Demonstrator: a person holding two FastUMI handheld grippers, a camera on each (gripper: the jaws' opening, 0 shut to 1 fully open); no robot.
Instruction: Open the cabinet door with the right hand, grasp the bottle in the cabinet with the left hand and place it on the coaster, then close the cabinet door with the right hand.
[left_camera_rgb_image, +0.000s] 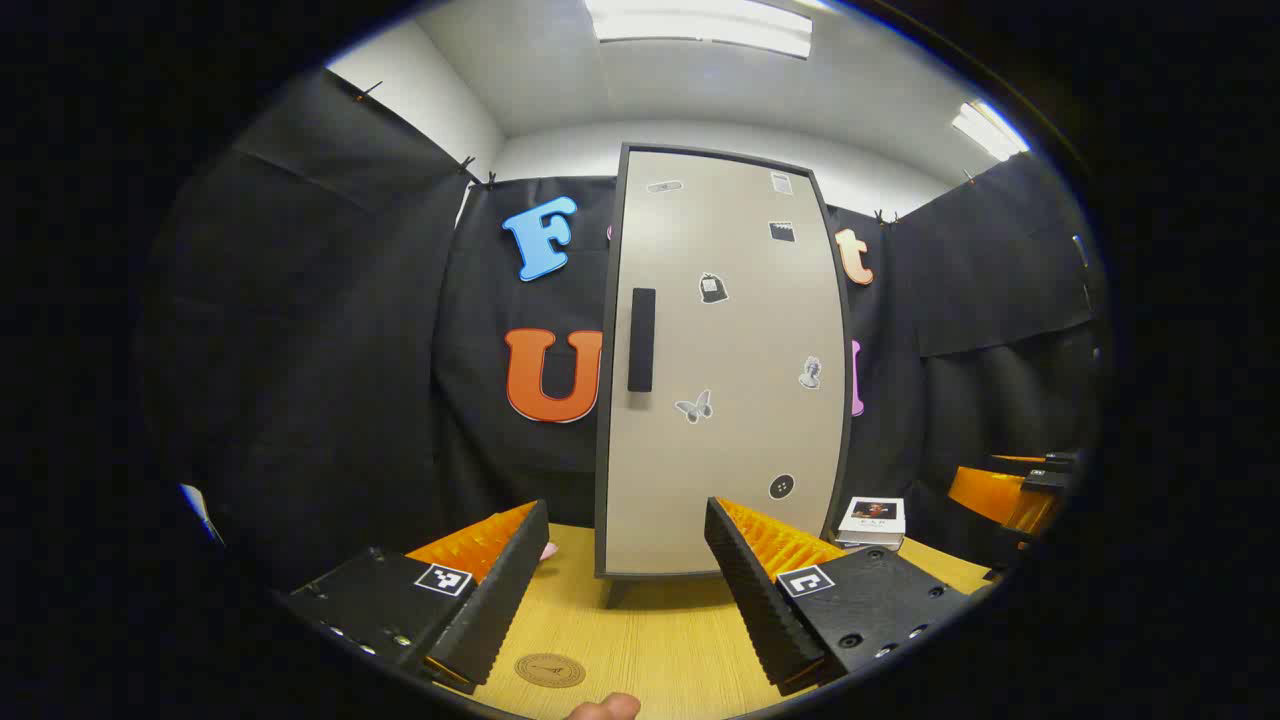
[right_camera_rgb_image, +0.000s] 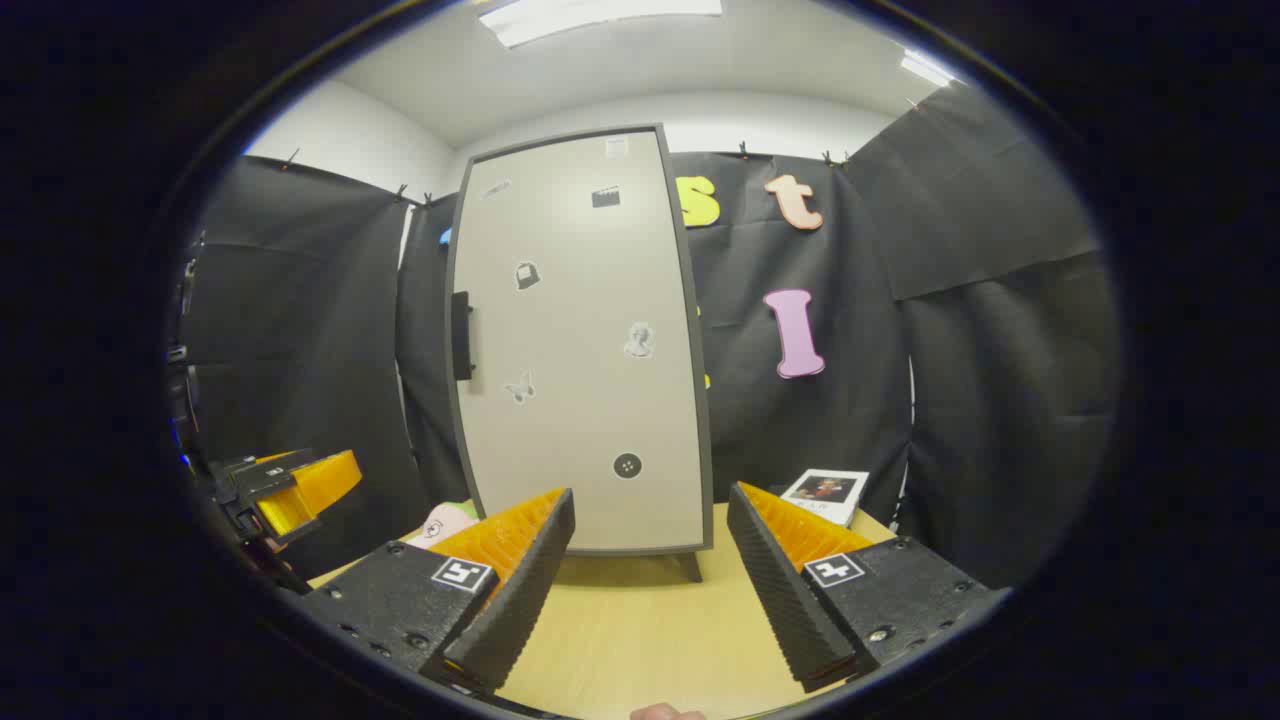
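left gripper view: the cabinet (left_camera_rgb_image: 725, 370) stands upright on the wooden tabletop (left_camera_rgb_image: 650, 630), its door (left_camera_rgb_image: 740, 450) shut flush and its dark vertical handle (left_camera_rgb_image: 641, 340) on the door's left edge. the left gripper (left_camera_rgb_image: 625, 580) hovers low over the tabletop, well apart from the cabinet, fingers apart and holding nothing; judged, it waits here because the bottle sits behind the shut door and cannot yet be seen or reached. the round coaster (left_camera_rgb_image: 549, 670) lies flat on the tabletop just in front of this gripper, near its left finger, so the carry from cabinet to coaster will be short. a small box (left_camera_rgb_image: 872, 518) rests on the tabletop beside the cabinet's right foot. the right gripper (left_camera_rgb_image: 1010, 490) shows at the far right edge.

right gripper view: the right gripper (right_camera_rgb_image: 650, 570) faces the cabinet (right_camera_rgb_image: 590, 340) from the tabletop (right_camera_rgb_image: 640, 620), fingers apart and empty, short of the door. the handle (right_camera_rgb_image: 461, 335) lies up and to the left of the fingers, so the opening move calls for a rise and a leftward reach before closing on it. the left gripper (right_camera_rgb_image: 300, 485) hangs at the left edge, clear of the door's likely swing. a pale card (right_camera_rgb_image: 445, 522) lies on the tabletop by the cabinet's left foot, and the box (right_camera_rgb_image: 826, 493) to its right.

judged stage: step 1, door not yet opened.
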